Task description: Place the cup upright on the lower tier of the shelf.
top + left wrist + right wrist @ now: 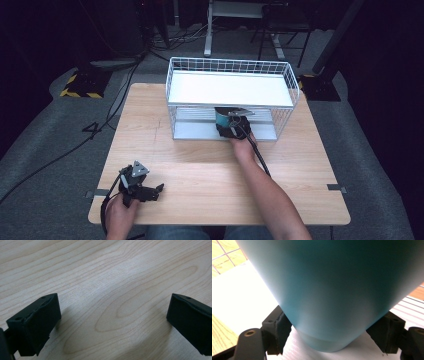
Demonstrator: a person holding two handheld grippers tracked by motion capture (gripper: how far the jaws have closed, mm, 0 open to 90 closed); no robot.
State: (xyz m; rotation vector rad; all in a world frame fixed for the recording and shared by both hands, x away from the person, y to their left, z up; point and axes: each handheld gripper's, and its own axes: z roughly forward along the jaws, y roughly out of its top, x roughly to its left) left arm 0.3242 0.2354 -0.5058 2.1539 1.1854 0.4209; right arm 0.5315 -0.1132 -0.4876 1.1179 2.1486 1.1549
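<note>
We see the right gripper (332,335) pinching a teal cup (337,290) inside the wire rack's (230,67) lower shelf; left gripper (112,322) spread, near-left.

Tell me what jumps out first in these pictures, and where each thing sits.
The white wire rack at the far side of the wooden table draws the eye first. The right gripper reaches into its lower shelf with a teal cup between its jaws. The left gripper rests near the table's near left corner, jaws wide apart over bare wood.
</note>
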